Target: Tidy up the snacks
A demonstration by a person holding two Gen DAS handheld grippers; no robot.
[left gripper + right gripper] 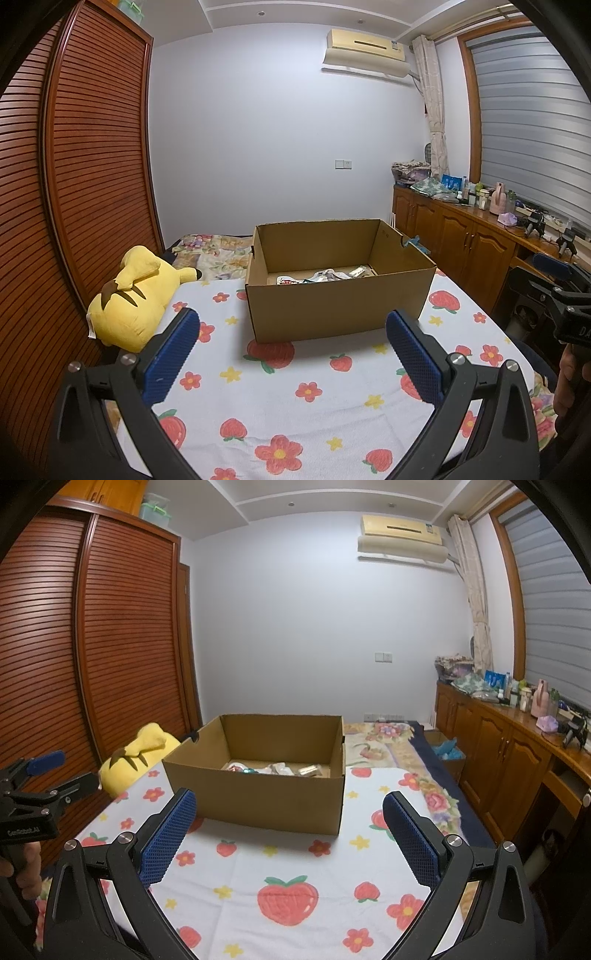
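Bed under white strawberry-and-flower print cover [295,406]. Open brown cardboard box [332,310] mid-bed; crinkled snack packets [321,276] on its floor. Yellow plush toy [136,295] left of box. Right view alone shows small box with teal contents [448,751] beside bed. Left tool [291,325], right tool [290,805]: both spread wide, empty, above cover.

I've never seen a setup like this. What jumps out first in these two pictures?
An open cardboard box sits mid-bed on a strawberry-print sheet, with snack packets on its floor. A yellow plush toy lies left of the box by the wardrobe. Up close, the left gripper and right gripper both gape open, empty.
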